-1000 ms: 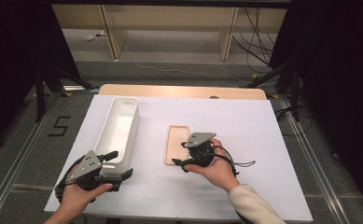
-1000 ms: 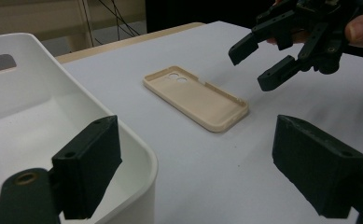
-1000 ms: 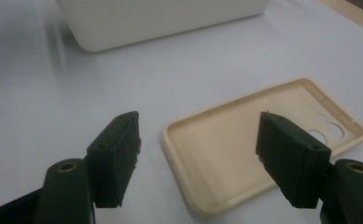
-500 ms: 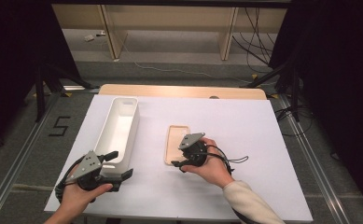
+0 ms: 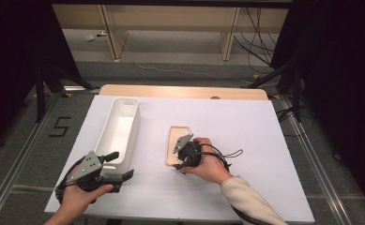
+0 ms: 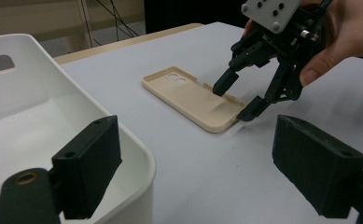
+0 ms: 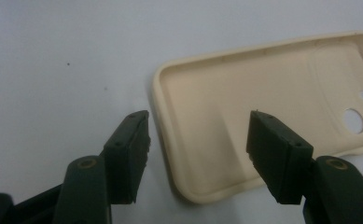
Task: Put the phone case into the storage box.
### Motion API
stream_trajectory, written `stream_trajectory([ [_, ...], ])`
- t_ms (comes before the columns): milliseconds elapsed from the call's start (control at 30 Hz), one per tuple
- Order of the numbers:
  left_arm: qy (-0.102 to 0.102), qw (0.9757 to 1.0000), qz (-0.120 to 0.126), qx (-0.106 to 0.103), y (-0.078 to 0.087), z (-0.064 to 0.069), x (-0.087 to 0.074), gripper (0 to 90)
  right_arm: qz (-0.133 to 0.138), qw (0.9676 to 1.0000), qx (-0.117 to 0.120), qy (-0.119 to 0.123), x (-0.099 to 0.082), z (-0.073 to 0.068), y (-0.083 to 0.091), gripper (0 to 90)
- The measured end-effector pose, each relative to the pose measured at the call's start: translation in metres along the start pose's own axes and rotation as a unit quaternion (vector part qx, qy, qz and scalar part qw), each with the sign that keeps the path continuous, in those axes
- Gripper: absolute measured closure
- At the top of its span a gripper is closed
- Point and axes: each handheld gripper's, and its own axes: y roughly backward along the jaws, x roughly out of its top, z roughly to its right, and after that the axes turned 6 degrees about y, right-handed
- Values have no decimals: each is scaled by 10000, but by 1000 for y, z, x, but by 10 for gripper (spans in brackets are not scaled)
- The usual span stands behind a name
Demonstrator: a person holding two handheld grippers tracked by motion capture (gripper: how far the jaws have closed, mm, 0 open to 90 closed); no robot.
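Note:
A beige phone case [image 5: 174, 138] lies hollow side up on the white table, camera holes at its far end. My right gripper [image 5: 174, 160] hangs low over the case's near end. In the right gripper view the case [image 7: 263, 98] has one jaw outside its end wall and the other over its inside; the right gripper [image 7: 198, 121] is open, its jaws have just been closing, and no pad presses on the case. The left gripper view shows the same straddle of the right gripper [image 6: 234, 100] over the case [image 6: 188, 95]. My left gripper [image 5: 122, 165] rests open and holds nothing, beside the near end of a white bin [image 5: 132, 131].
The long white bin [image 6: 123, 144] stands left of the case, lengthwise away from me. The white table top [image 5: 246, 126] reaches to a wooden strip at the far edge. Beyond it are the floor, cables and shelf legs. A cable trails from the right gripper.
The right hand has slid left and a little down over the case's near end, and its jaws stand narrower. The left hand has not moved.

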Motion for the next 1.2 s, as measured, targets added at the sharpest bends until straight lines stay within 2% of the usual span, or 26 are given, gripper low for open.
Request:
stream_trajectory([
  [133,-1,10000,10,-2,0,0,0,149,-231,9996,67,146,4,0,-3,402],
  [433,8,10000,12,-19,0,0,0,149,-576,9980,227,158,9,3,-6,401],
  [567,3,10000,11,-20,0,0,0,149,-725,9966,303,257,14,5,-6,428],
  [933,5,10000,16,-29,0,0,0,149,-835,9943,587,305,18,6,-8,543],
  [1200,12,10000,22,-36,0,0,0,150,-996,9908,663,629,25,5,-9,622],
])
